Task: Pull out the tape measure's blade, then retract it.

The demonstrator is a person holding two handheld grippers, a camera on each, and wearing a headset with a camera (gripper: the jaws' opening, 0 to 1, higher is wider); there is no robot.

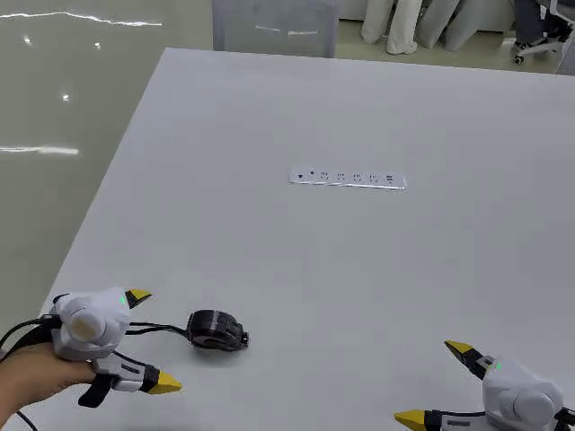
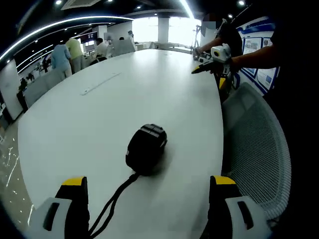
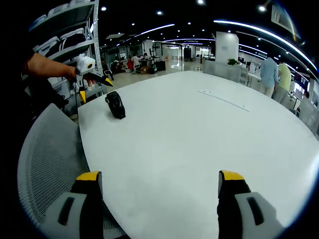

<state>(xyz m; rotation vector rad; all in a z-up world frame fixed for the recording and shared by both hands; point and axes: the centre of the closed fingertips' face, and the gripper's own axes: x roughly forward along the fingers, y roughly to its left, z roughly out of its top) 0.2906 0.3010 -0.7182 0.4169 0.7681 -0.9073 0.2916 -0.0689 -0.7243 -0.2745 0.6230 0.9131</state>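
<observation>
Both sets of jaws stand apart.
Head view: tape measure (image 1: 216, 329) on table (image 1: 359, 260), just ahead of left gripper (image 1: 153, 339), untouched; right gripper (image 1: 434, 382) well apart from it.
Left gripper view: tape measure just ahead, centred between the jaws.
Right gripper view: tape measure just beside left gripper.

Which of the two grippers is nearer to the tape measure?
The left gripper: the black tape measure lies just ahead of its open jaws. The right gripper is far off.

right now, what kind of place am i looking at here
Probably an open-plan office or lab: a large white table with a built-in socket strip, a mesh office chair beside it, and other people standing beyond under long ceiling lights.
</observation>
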